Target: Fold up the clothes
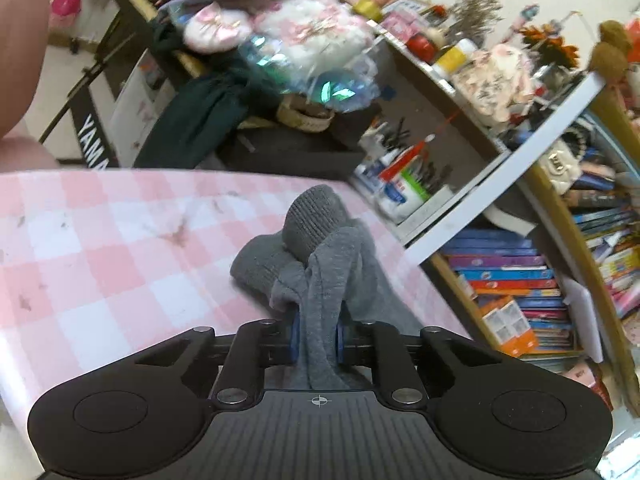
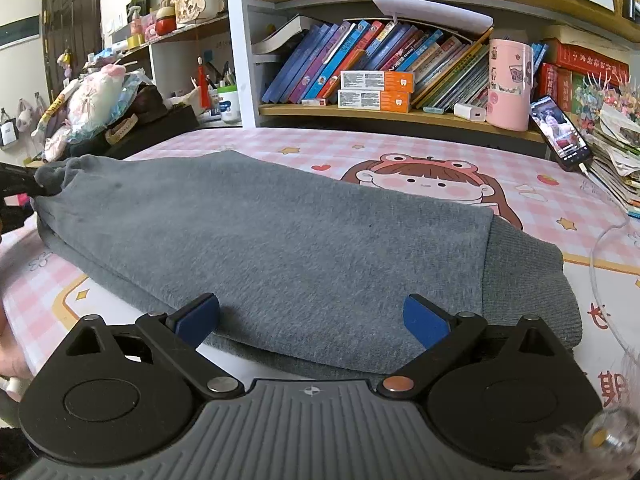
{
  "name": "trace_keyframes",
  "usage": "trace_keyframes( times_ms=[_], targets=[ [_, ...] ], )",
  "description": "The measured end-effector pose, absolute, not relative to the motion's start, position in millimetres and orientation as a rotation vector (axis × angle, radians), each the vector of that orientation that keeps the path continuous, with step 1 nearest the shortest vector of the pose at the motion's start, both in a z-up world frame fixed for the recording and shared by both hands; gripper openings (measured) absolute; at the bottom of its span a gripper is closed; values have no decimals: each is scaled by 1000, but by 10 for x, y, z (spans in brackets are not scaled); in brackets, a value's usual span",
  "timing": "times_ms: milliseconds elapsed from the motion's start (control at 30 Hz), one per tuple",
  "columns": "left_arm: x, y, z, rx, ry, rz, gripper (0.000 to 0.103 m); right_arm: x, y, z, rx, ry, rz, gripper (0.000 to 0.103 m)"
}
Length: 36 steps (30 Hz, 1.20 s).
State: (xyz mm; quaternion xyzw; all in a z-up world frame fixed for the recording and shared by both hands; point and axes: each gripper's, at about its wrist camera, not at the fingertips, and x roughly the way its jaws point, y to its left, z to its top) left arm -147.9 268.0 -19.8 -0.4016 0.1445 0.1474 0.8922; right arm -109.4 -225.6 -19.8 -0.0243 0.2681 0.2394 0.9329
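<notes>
Your left gripper (image 1: pixel 317 340) is clamped on a bunched fold of the grey garment (image 1: pixel 316 256): its 2 blue pads (image 1: pixel 295 338) press the cloth from either side, with almost no gap left between them. From that pinch the fabric rises in a crumpled knot, and a ribbed cuff (image 1: pixel 310 220) stands up behind it. Your right gripper (image 2: pixel 312 320) stands wide, its 2 blue pads (image 2: pixel 424 322) well apart and pressing on nothing; they sit over the near edge of the garment, one at each side of a flat stretch of cloth. In the right wrist view the garment lies lengthwise across the pink checked table cover (image 2: pixel 580 208), mostly smooth, with a ribbed band (image 2: pixel 528 280) at its right end and its left end gathered where a dark gripper tip (image 2: pixel 16 188) holds it at the frame edge. The cover carries a cartoon girl print (image 2: pixel 432 180), partly covered by the garment. Beyond the table edge stands a bookshelf (image 2: pixel 400 116) with leaning books (image 2: pixel 360 56), 2 orange-and-white boxes (image 2: pixel 376 90), a pink cup (image 2: pixel 510 84) and a phone (image 2: pixel 560 132) propped with its screen lit. In the left wrist view, a cluttered side shelf (image 1: pixel 460 92) and a heap of soft toys (image 1: pixel 304 28) lie beyond the table.
</notes>
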Motion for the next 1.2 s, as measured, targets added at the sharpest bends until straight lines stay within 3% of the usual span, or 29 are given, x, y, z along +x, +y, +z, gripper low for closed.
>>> trace_keyframes(
  times_ms=[500, 1200],
  targets=[
    [-1543, 2455, 112, -662, 240, 211, 14, -845, -1690, -187, -159, 574, 564, 99],
    [-1515, 1467, 688, -187, 191, 23, 14, -928, -2134, -1, -57, 467, 477, 101]
  ],
)
